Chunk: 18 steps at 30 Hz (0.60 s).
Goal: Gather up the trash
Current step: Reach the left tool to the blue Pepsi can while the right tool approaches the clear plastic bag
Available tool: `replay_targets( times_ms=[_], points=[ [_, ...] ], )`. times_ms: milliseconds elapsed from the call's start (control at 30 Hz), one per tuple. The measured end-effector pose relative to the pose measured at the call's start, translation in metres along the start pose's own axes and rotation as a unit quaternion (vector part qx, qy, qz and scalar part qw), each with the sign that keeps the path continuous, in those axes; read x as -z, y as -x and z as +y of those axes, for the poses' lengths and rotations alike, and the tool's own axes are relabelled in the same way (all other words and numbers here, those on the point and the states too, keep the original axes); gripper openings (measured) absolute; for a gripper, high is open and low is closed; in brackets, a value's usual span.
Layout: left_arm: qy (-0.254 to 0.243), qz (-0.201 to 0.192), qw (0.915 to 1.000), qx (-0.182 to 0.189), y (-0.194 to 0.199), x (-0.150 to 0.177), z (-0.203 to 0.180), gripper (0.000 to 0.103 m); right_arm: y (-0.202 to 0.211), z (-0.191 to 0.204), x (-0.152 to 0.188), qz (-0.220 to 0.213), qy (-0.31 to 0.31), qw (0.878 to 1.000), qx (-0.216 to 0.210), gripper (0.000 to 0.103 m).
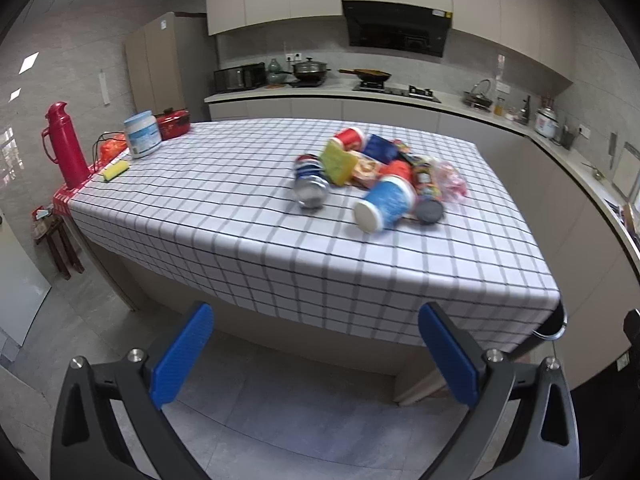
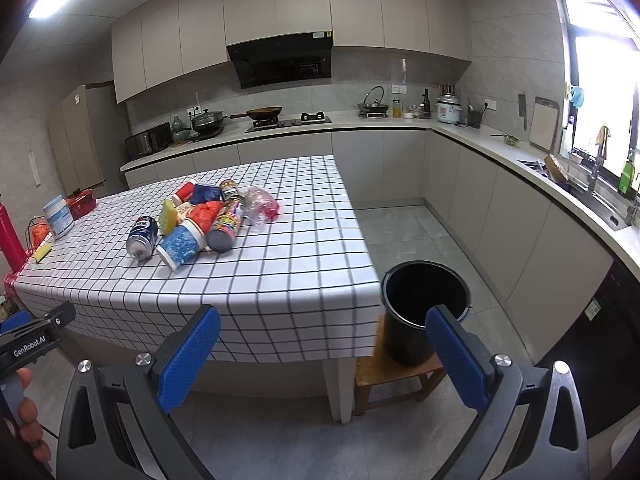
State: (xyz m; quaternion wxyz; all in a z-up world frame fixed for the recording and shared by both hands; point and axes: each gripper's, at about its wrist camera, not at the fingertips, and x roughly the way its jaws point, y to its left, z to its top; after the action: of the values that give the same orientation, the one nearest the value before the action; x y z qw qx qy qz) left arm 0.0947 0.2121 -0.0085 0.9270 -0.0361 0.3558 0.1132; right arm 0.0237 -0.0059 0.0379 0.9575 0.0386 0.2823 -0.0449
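In the left wrist view the trash heap (image 1: 376, 172) near the tabletop's far right edge is motion-blurred, labels unreadable. The black bin (image 1: 554, 322) peeks from behind the tablecloth's (image 1: 240, 216) near right corner, mostly hidden.

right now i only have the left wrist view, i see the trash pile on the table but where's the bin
Observer: A black bin stands on a low wooden stool just off the near right corner of the table.
Operator: anything in it
Observer: Its inside looks dark and bare; I see no trash there.
Operator: right fingers holding anything
Observer: No, the right gripper is open and holds nothing, well short of the trash pile.
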Motion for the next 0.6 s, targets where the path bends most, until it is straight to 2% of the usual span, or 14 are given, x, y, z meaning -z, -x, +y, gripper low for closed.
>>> replay_targets(
  times_ms=[333,600],
  points=[
    [0.014,0.008,0.9997,-0.02,-0.047,-0.032,0.032,0.103,-0.043,0.045,-0.02,0.014,0.014,1.0,-0.015,0.103],
    [0.029,0.02,0.9983,-0.046,-0.093,-0.06,0.034,0.103,-0.11,0.058,-0.053,0.019,0.024,0.999,-0.037,0.103]
  ],
)
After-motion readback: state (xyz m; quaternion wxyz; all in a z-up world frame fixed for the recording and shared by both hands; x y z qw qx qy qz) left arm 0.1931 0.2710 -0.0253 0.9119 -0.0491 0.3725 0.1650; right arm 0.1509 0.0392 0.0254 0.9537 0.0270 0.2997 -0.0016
